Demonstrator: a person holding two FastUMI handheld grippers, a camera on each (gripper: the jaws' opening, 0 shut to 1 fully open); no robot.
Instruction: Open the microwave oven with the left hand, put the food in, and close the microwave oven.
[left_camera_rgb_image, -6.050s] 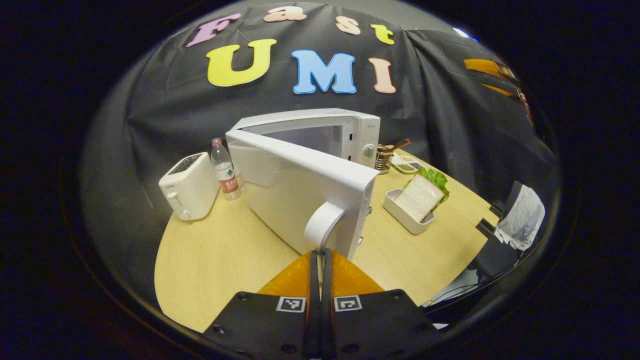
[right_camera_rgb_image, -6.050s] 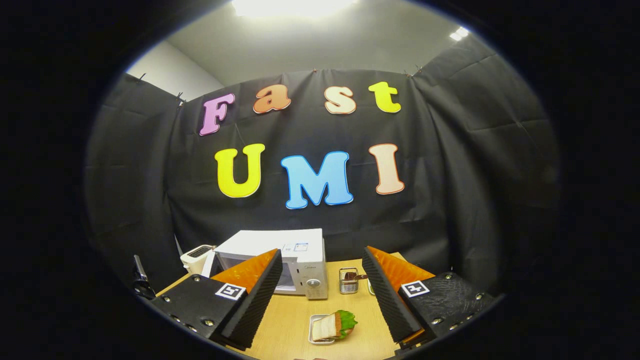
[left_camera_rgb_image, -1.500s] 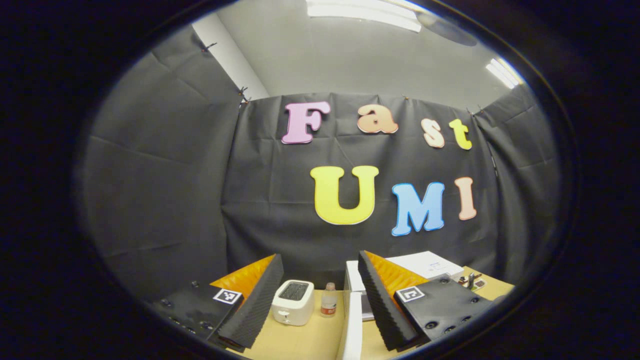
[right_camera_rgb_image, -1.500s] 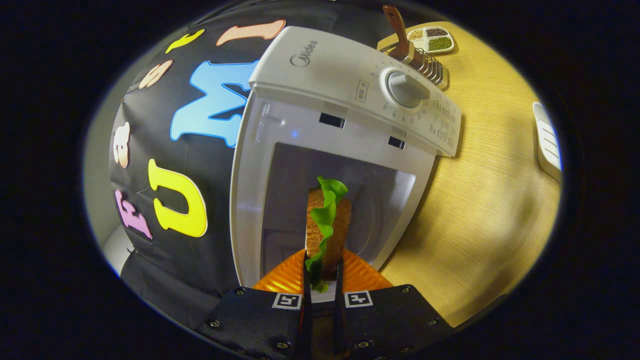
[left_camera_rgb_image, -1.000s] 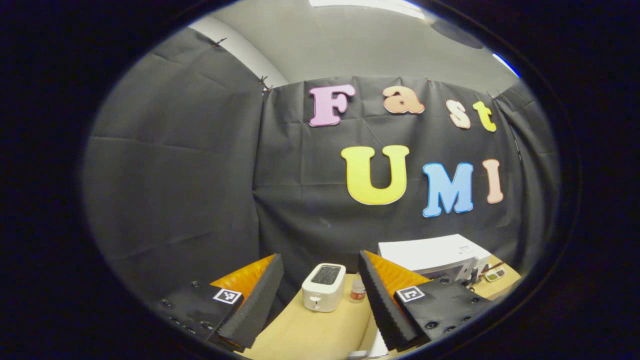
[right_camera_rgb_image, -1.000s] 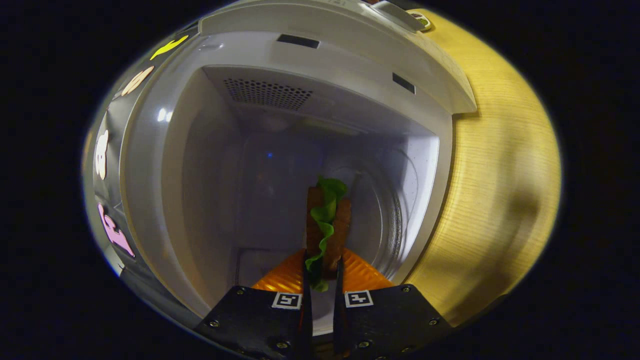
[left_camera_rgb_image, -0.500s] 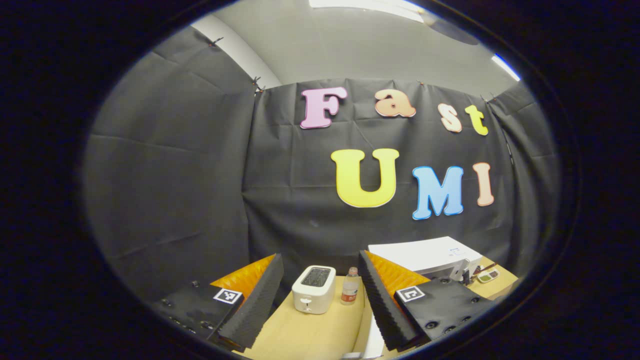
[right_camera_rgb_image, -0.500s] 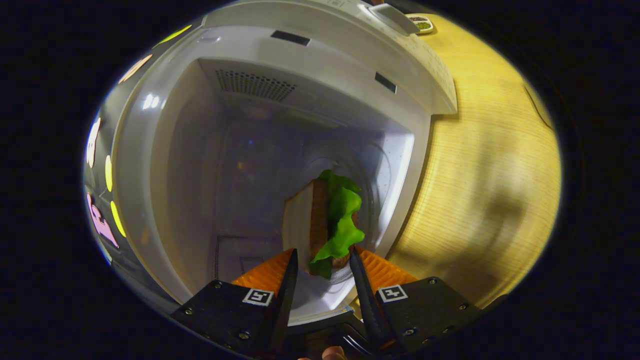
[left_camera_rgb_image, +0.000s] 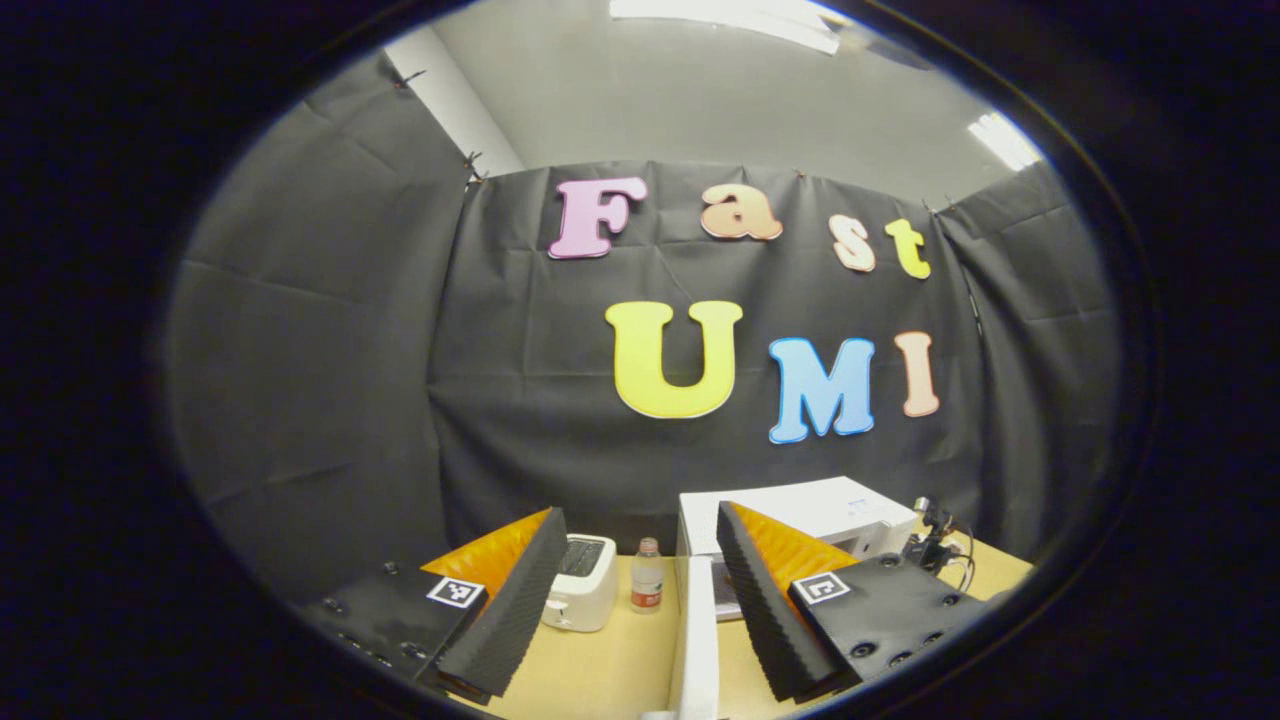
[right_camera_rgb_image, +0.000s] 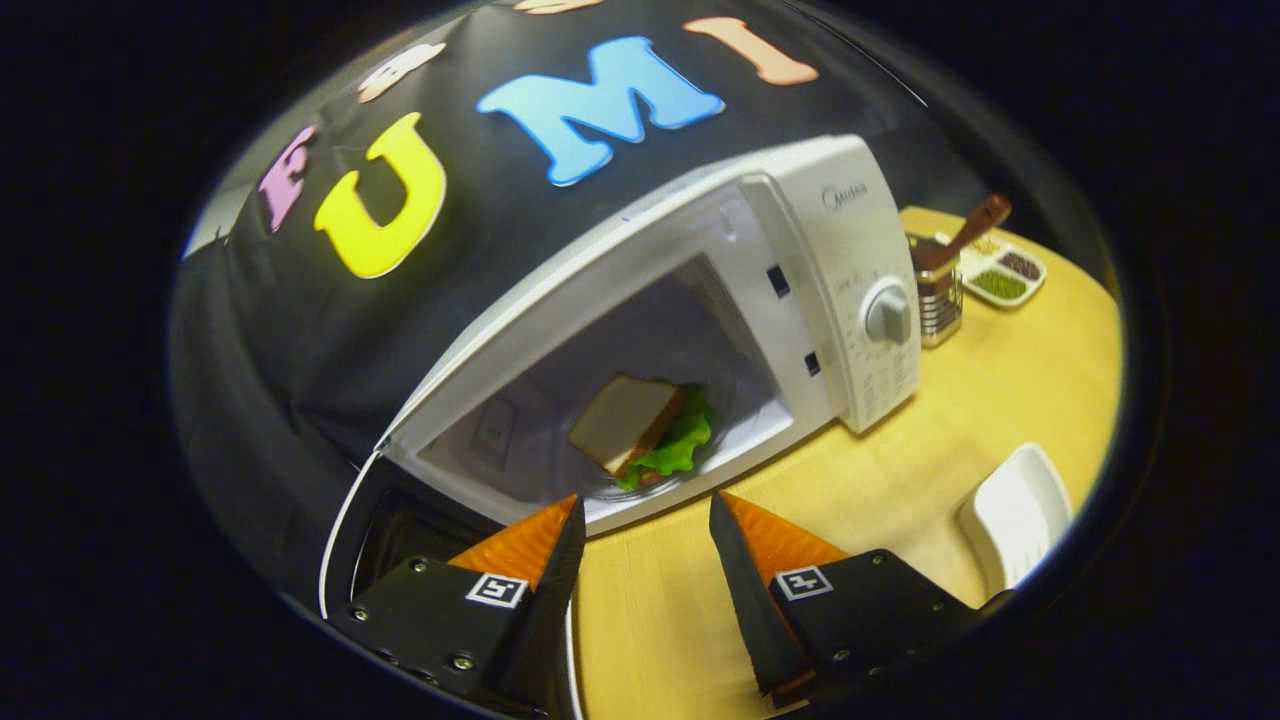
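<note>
In the right gripper view, the white microwave stands with its door swung wide. A sandwich of white bread and green lettuce lies flat on the glass turntable inside. My right gripper is open, drawn back outside the cavity over the wooden table, and holds nothing. In the left gripper view, my left gripper is open and empty, held high and pointing at the booth wall. The microwave sits low behind its right finger, with the open door's edge seen end-on between the fingers.
A white toaster and a water bottle stand left of the microwave. To its right are a metal utensil holder, a divided dish of grains and an empty white tray on the wooden table.
My right gripper opened, left the sandwich on the turntable and pulled back out of the microwave. The left gripper turned slightly, bringing the door edge between its fingers.
</note>
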